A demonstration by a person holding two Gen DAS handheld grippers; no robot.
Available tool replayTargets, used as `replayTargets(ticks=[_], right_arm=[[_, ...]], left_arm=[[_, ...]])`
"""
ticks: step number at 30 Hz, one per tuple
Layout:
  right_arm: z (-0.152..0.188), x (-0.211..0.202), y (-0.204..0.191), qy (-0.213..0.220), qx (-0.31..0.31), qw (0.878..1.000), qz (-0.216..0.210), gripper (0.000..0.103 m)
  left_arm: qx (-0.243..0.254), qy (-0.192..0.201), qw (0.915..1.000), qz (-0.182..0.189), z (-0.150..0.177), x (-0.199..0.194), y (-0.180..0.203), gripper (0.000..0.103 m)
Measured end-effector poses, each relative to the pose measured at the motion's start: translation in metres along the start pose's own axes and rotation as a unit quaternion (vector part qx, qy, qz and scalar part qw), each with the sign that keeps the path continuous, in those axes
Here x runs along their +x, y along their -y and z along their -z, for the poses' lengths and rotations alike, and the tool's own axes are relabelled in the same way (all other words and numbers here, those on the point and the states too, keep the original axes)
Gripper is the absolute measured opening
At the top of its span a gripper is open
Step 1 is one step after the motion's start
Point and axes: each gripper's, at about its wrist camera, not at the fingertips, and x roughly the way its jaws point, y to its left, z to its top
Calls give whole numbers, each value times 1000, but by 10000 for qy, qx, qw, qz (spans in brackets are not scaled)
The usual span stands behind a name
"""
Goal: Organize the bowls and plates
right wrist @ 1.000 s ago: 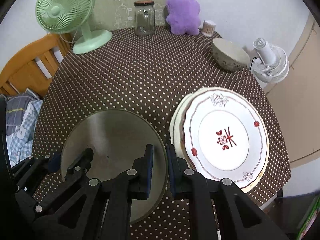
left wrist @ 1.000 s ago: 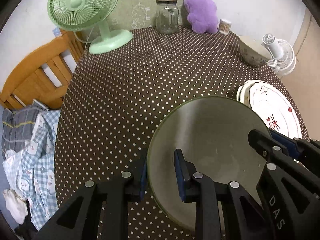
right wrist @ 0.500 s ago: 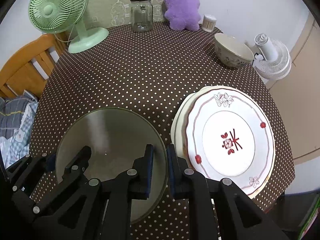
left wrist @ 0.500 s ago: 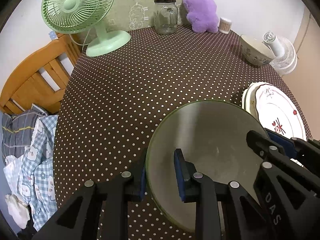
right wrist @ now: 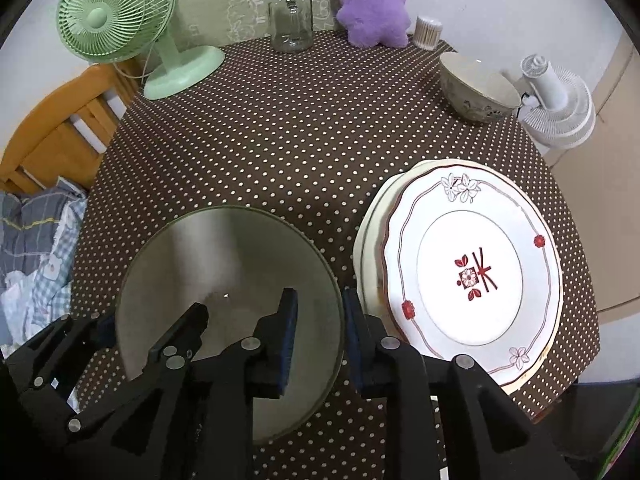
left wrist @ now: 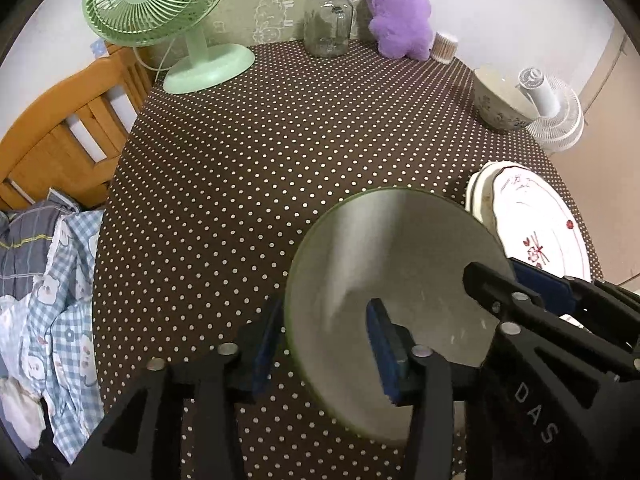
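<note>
Both tools are on the big grey-green bowl (right wrist: 224, 280), 1 at each side of its rim. The left hand-held gripper (left wrist: 326, 336) has 1 blue pad inside the bowl and the other outside its left wall, and seems to be pinching that wall. The right hand-held gripper (right wrist: 318, 332) does the same at the right edge, its pads straddling the rim with only a narrow gap, so it too looks pinched on.

Over the last second the view from both wrists has pulled back a little: the green fan (right wrist: 116, 20), the glass jar (right wrist: 290, 16) and the purple plush toy (right wrist: 372, 0) sit lower in the frame and more of the dotted bench (right wrist: 300, 120) shows beyond the bowl. The bowl keeps its place between the fingers, so I'd say it is being carried along with them, probably lifted, though I can't see whether its base has left the cloth.

It now sits just beside the stack of plates (right wrist: 472, 272), whose top plate bears a red flower motif. The small patterned bowl (right wrist: 476, 88) stands well apart at the far right edge, near the white fan (right wrist: 560, 112). My guess is that the bowls are meant to end up together, so the big one has most of the bench yet to cross.
</note>
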Motion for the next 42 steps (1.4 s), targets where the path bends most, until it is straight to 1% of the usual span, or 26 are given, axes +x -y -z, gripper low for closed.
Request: replayTargets(ticks=[1, 2, 3, 4, 5, 9, 11, 16, 18, 20, 24, 32, 42], right_arm=[[0, -4, 0, 20, -5, 10000, -66, 36], [1, -9, -1, 87, -38, 9999, -127, 42], [0, -14, -3, 157, -81, 9997, -146, 51], [0, -20, -4, 233, -126, 9995, -155, 56], [-1, -25, -5, 311, -155, 9992, -174, 65], [-8, -44, -5, 521, -186, 9982, -235, 70], [-11, -50, -6, 597, -180, 9978, -222, 75], [-17, -63, 0, 726, -238, 9968, -256, 76], [-20, -68, 3, 764, -285, 9962, -292, 76], [-23, -75, 8, 874, -321, 9950, -364, 76], [-32, -87, 19, 1024, -397, 9932, -390, 76], [-64, -96, 56, 1064, -528, 9920, -428, 76], [-103, -91, 109, 1063, -574, 9912, -532, 77]], left_arm=[[5, 23, 10000, 20, -1, -3, 0, 53], [25, 49, 10000, 31, -2, -7, 1, 57], [33, 66, 10000, 59, -3, -10, 1, 60], [32, 98, 9999, 100, -4, -13, 2, 67], [44, 171, 9998, 121, -6, -19, 3, 71], [61, 354, 9993, 125, -14, -34, 6, 79], [31, 445, 9989, 111, -16, -42, 7, 81], [-64, 572, 9983, 18, -19, -53, 12, 82], [-104, 627, 9979, -79, -21, -60, 17, 81], [-129, 753, 9970, -149, -23, -67, 24, 80], [-207, 893, 9956, -168, -31, -76, 37, 80], [-403, 944, 9943, -284, -57, -79, 71, 80], [-528, 1008, 9927, -397, -92, -71, 118, 80]])
